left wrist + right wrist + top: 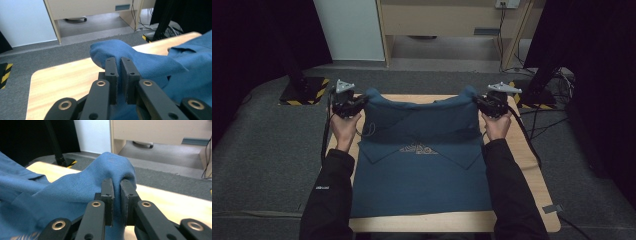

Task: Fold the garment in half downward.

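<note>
A dark blue shirt (419,165) lies on the wooden table (532,165), its sleeves folded in over the front and its far edge lifted at both corners. My left gripper (362,102) is shut on the far left corner of the shirt (117,53); in the left gripper view the cloth bunches up between the jaws of that gripper (119,65). My right gripper (476,101) is shut on the far right corner, and in the right gripper view a fold of the shirt (110,167) stands pinched between the jaws of this gripper (117,187).
Grey carpet surrounds the table. Two black stands with yellow-and-black striped bases (304,90) flank the far corners, with cables (542,120) on the floor at the right. A pale wooden cabinet (447,20) stands behind. A grey tag (553,209) lies at the table's near right corner.
</note>
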Demonstrator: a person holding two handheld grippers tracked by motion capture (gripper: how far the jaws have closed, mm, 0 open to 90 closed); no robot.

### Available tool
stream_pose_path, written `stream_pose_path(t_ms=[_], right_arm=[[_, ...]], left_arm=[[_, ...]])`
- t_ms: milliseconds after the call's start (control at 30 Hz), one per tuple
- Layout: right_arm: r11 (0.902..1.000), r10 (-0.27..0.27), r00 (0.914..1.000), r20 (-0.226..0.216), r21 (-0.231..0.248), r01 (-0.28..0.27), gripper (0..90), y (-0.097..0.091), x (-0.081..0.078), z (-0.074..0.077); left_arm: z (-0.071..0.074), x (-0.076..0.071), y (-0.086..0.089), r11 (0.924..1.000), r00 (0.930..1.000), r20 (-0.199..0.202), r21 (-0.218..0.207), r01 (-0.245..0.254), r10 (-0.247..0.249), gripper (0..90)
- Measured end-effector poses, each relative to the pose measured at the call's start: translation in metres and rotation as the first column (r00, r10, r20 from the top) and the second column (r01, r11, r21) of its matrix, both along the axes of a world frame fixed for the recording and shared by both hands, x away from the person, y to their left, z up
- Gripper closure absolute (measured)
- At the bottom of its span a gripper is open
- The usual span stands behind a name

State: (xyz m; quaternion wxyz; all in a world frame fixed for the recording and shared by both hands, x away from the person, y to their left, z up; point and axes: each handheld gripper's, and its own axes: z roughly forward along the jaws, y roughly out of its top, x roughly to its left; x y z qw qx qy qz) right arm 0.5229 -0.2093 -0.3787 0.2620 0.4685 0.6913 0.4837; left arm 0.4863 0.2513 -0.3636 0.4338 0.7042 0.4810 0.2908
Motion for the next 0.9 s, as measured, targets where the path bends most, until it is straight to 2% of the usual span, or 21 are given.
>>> stream_pose_path(t_ms=[133,333,367,500,567,733,833,900], right_arm=[[0.9991,0.011,0.9998,-0.019,-0.041,-0.012,82.3,-0.002,-0.016,-0.014],[0.9981,0.042,0.9965,-0.072,-0.041,-0.045,81.6,-0.01,-0.047,-0.039],[0.9981,0.048,0.9956,-0.08,-0.034,-0.051,81.4,-0.011,-0.053,-0.044],[0.997,0.06,0.9901,-0.127,-0.042,-0.065,80.8,-0.011,-0.072,-0.067],[0.9959,0.058,0.9865,-0.153,-0.06,-0.068,80.6,-0.01,-0.081,-0.08],[0.9933,0.049,0.9778,-0.204,-0.092,-0.069,78.7,-0.012,-0.101,-0.104],[0.9942,0.023,0.9698,-0.243,-0.096,-0.047,76.6,-0.014,-0.11,-0.112],[0.9933,-0.002,0.964,-0.266,-0.112,-0.029,74.4,-0.014,-0.115,-0.118]], left_arm=[[-0.013,-0.02,0.0,0.9998,0.9997,-0.02,-0.015,0.016,-0.016,84.1],[-0.042,-0.06,0.0,0.9988,0.9943,-0.097,0.015,0.047,-0.045,83.9],[-0.047,-0.068,-0.001,0.9984,0.9938,-0.101,0.029,0.049,-0.046,83.8],[-0.066,-0.089,-0.003,0.9984,0.9903,-0.131,0.027,0.05,-0.046,83.4],[-0.079,-0.096,-0.006,0.9978,0.9859,-0.163,0.049,0.045,-0.036,83.2],[-0.106,-0.112,-0.003,0.9998,0.9705,-0.24,0.009,0.02,-0.018,82.6],[-0.115,-0.119,-0.004,0.9997,0.9628,-0.27,0.02,0.015,-0.009,81.7],[-0.12,-0.123,-0.006,0.9989,0.9594,-0.282,0.044,0.013,0.0,80.9]])
